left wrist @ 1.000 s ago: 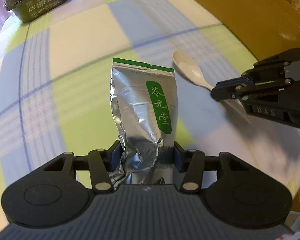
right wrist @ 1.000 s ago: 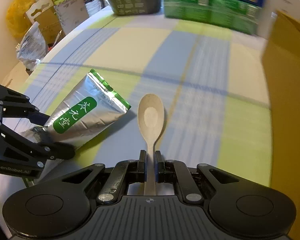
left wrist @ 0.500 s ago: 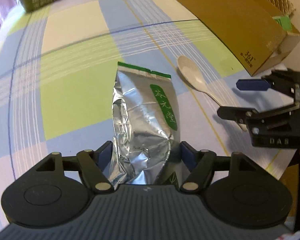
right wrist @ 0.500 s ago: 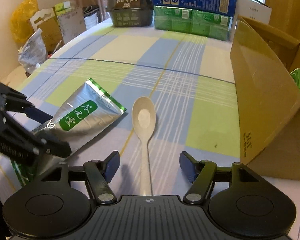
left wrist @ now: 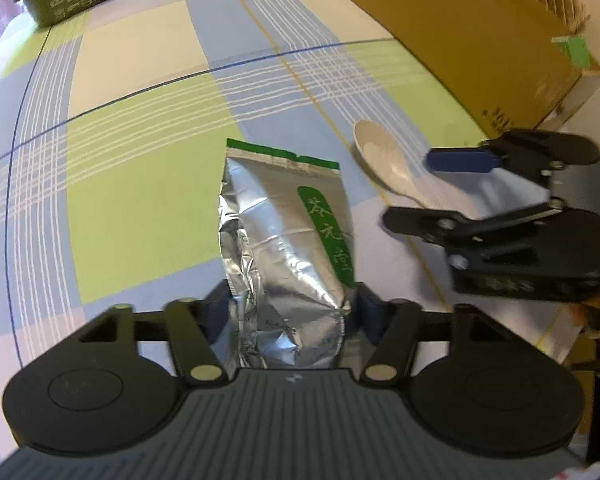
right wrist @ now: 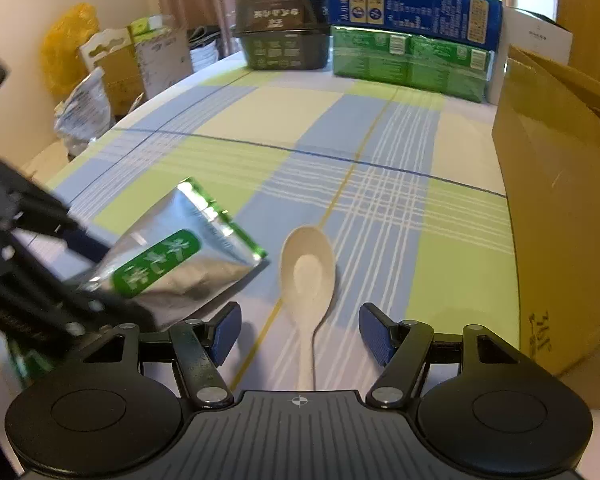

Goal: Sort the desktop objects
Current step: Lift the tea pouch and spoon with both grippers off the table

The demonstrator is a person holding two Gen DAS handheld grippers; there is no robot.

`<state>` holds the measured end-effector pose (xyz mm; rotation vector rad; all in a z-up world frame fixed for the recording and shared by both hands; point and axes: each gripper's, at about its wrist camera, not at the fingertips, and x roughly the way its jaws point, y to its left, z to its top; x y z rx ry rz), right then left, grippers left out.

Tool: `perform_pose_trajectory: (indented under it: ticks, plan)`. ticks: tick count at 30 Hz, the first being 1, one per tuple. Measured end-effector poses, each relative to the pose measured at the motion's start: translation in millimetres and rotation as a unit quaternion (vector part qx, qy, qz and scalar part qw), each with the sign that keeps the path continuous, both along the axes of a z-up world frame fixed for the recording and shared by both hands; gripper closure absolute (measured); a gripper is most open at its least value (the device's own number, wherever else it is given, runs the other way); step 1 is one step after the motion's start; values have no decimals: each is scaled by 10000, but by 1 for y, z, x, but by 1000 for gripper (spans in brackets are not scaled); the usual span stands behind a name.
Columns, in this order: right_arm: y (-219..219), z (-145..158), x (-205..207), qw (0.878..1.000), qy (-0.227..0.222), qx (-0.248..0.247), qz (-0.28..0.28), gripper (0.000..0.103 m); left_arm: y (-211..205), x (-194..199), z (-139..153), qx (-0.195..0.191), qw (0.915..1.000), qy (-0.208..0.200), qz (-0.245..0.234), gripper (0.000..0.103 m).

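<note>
Left tongs (left wrist: 290, 308) clamp foil pouch (left wrist: 288, 236) by bottom edge, lifted for sorting. Right tongs (right wrist: 300, 338) spread wide, straddling spoon (right wrist: 308, 272) on bench (right wrist: 260, 128).

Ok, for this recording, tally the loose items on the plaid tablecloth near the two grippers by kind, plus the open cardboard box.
Silver foil pouch with green label: 1, between the left gripper's fingers
Pale cream spoon: 1, lying on the cloth, right gripper open around its handle
Open brown cardboard box: 1
Total: 3
</note>
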<state>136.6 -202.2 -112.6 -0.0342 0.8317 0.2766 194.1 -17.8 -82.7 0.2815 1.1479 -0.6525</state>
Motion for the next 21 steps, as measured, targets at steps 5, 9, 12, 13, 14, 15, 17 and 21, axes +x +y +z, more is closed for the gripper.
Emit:
perform_pose_trajectory:
  ticks: [5,9,12,13,14,15,17,21]
  plan:
    - [5,-5,8,9999,-135,-37,77,40,15,4,2,-177,9983,-138,537,55]
    - [9,-7,12,9997,-239,-36,45,45,14,8,2,-190,9978,-130,619,49]
    - [11,-7,12,9996,-267,-49,67,45,15,7,1,-78,9977,-187,640,28]
    - [11,-7,12,9996,-271,-45,76,45,16,8,1,-45,9975,-212,675,25]
    - [11,-7,11,9996,-280,-38,76,45,19,9,0,-59,9973,-164,712,24]
    - [11,-7,10,9995,-291,-32,71,45,22,11,0,-112,9971,-67,746,24]
    - [11,-8,8,9995,-311,-18,57,45,22,13,0,-96,9976,-45,684,24]
    - [11,-9,4,9993,-364,-46,83,45,11,9,-1,183,9989,-128,422,24]
